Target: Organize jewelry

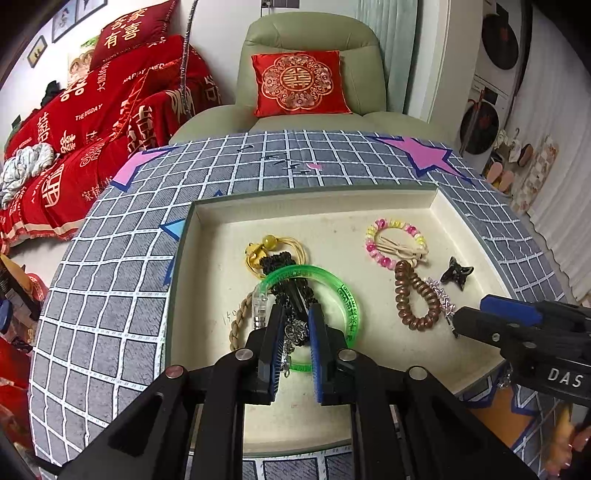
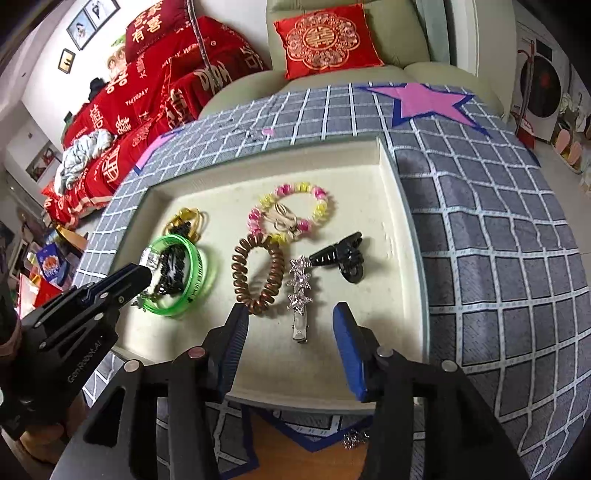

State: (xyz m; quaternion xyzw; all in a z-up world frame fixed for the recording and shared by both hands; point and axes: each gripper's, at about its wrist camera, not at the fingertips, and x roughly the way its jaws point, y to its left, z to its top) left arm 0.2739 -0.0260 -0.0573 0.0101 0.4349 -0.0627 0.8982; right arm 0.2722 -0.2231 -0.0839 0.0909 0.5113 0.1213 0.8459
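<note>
A cream tray (image 1: 314,206) (image 2: 369,206) on a grid-pattern cloth holds the jewelry. My left gripper (image 1: 295,312) points down over a green bangle (image 1: 347,295) (image 2: 199,266). It stands open, with a black beaded chain (image 1: 291,291) and its silver charm lying loose between the fingers. My right gripper (image 2: 291,315) is open too, and a silver star hair clip (image 2: 300,291) lies flat in the gap, untouched. A brown spiral hair tie (image 2: 236,273) sits just left of that clip. Beyond it lie a pink-and-yellow bead bracelet (image 2: 255,221) and a black claw clip (image 2: 343,258).
A yellow cord with an amber bead (image 1: 258,254) and a braided cord (image 1: 236,325) lie at the tray's left. The grid cloth (image 2: 498,221) with pink stars surrounds the tray. A green armchair (image 1: 310,33) with a red cushion stands behind; red bedding (image 1: 92,122) is at the left.
</note>
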